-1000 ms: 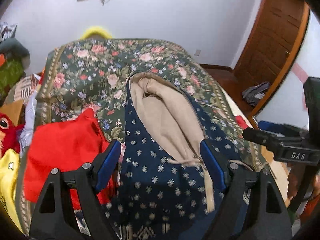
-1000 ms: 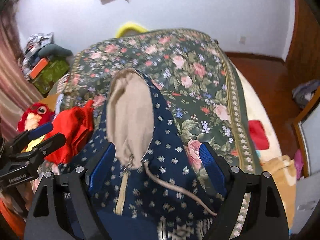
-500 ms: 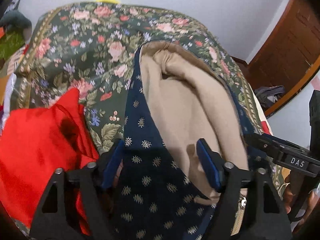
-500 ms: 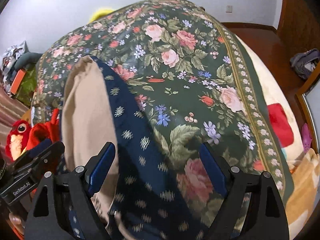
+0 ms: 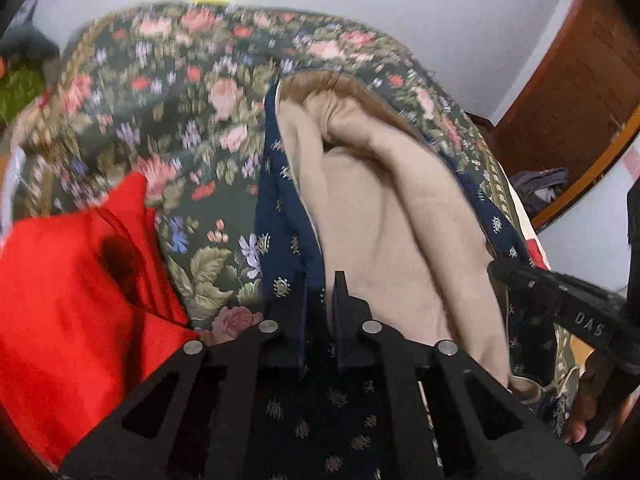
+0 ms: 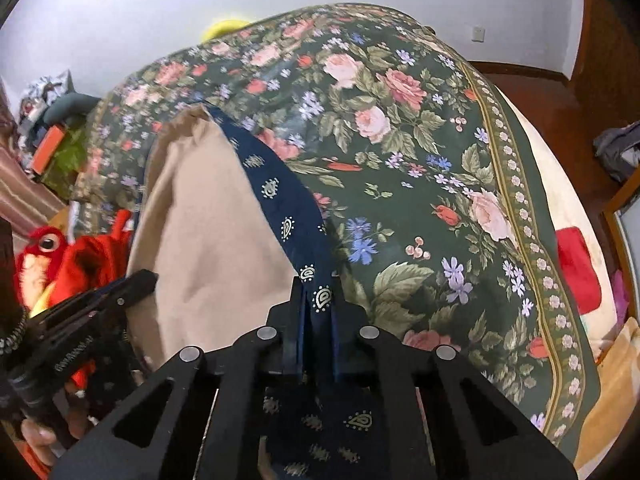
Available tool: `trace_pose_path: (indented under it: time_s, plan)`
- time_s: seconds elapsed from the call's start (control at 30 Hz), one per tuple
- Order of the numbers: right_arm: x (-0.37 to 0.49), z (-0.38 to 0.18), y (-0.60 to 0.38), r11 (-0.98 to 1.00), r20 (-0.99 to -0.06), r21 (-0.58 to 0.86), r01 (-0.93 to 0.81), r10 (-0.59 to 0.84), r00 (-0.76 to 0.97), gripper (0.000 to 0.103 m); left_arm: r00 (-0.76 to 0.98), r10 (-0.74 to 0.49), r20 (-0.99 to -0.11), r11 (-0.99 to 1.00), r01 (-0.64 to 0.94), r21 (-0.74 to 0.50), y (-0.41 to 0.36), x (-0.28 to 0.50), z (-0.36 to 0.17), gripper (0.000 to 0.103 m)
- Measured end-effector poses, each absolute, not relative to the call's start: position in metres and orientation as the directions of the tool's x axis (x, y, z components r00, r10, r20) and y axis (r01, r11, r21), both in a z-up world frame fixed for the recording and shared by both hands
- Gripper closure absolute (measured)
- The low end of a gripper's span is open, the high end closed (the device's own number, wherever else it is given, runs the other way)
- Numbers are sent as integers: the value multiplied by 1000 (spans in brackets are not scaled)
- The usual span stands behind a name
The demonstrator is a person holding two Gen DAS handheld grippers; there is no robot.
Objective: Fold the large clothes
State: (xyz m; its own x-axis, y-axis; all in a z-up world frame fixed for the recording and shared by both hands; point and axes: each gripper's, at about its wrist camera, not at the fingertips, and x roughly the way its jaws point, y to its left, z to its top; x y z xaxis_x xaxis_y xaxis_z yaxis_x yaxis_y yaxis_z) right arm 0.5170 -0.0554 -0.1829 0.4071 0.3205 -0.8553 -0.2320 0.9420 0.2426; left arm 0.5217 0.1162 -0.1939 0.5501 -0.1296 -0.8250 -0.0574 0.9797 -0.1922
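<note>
Left wrist view. The left hand-held gripper [image 5: 320, 280] has its two black fingers closing to a narrow slit on the left edge of the navy-blue hooded garment with small pale paisley print and beige lining [image 5: 280, 208]; a fold of that fabric lies pinched between them. The printed navy cloth passes under the fingers towards the camera, and the beige lining spreads ahead and to the right of the tips, rising to a rumpled hood opening farther off. Just left of the fingers lies a bright red cloth [image 5: 72, 280]. To the right, the other black hand-held gripper reaches in across the garment's far edge. All rests on a bed with a dark green floral bedspread [image 5: 180, 120], which runs away from the fingers to a pale wall [image 5: 360, 0]; a brown wooden door [image 5: 580, 92] stands far right.

Right wrist view. The right hand-held gripper [image 6: 318, 284] is drawn together, nearly closed, on the navy paisley right edge of the same garment [image 6: 276, 188], gripping it. The beige lining lies to the left of its fingers, the floral bedspread [image 6: 420, 160] to the right and beyond. Far left sits a red plush toy with a large eye [image 6: 44, 248].
</note>
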Motion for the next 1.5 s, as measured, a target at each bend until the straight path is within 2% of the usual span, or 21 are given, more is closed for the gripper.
trace_pose_path:
  time_s: [0.13, 0.3, 0.53, 0.83, 1.03, 1.2, 1.37, 1.5]
  plan:
    - [499, -154, -62, 935, -826, 237, -265, 337, 451, 95, 593, -151, -791, 981, -11, -195, 110, 503, -159, 94]
    - [462, -109, -82, 922, -777, 237, -306, 369, 511, 95, 662, -151, -735, 988, 74, -136, 93, 460, -103, 94]
    - [393, -81, -106, 891, -747, 261, -372, 430, 507, 95, 672, -203, -712, 976, 193, -96, 66, 385, -67, 94]
    - [315, -94, -126, 873, -778, 262, -411, 443, 446, 95, 625, -225, -748, 969, 222, -106, 59, 306, -89, 94]
    - [293, -125, -138, 888, -815, 263, -377, 413, 405, 95, 576, -212, -789, 975, 176, -134, 75, 275, -123, 94]
    - [283, -147, -148, 901, -844, 269, -341, 391, 368, 94, 541, -175, -823, 982, 150, -110, 82, 259, -153, 92]
    - [281, -157, -152, 913, -861, 244, -327, 359, 360, 92, 508, -158, -847, 985, 140, -100, 85, 251, -177, 83]
    - [277, -149, -147, 920, -869, 192, -341, 321, 378, 86, 510, -138, -849, 986, 152, -70, 81, 250, -168, 74]
